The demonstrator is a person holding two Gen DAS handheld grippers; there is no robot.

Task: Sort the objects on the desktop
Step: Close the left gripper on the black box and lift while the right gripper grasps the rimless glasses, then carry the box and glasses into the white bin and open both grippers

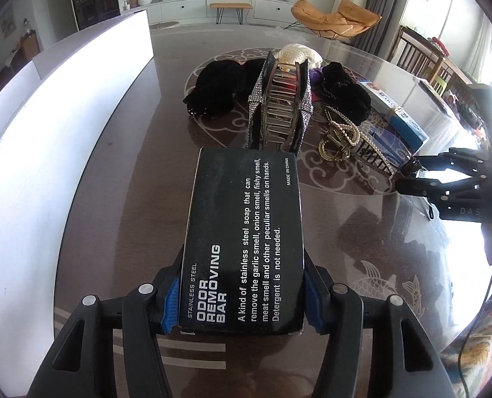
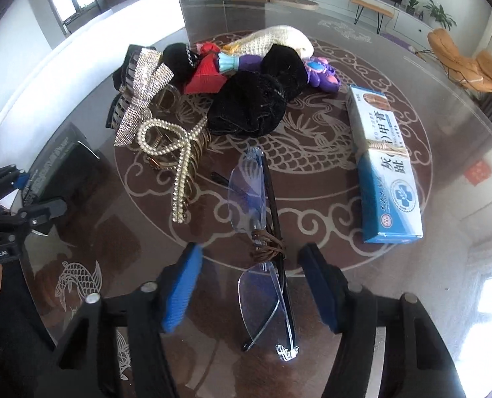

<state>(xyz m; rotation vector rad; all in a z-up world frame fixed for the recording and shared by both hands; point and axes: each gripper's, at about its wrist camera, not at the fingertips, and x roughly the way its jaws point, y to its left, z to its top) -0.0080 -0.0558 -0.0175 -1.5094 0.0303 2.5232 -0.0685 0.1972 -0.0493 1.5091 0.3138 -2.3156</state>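
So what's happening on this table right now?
A person with a gripper in each hand is sorting clutter on a glass table. The left gripper is clamped on a black soap box. The right gripper straddles folded glasses, pads not touching them. Hair clips, black scrunchies and a blue box wait behind.

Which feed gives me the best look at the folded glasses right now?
The right wrist view. The rimless glasses lie between the right gripper's blue pads, not clamped, with lenses, temples and a brown tie at the bridge all visible. The left wrist view shows only a bluish glimpse beyond the pearl hair clip.
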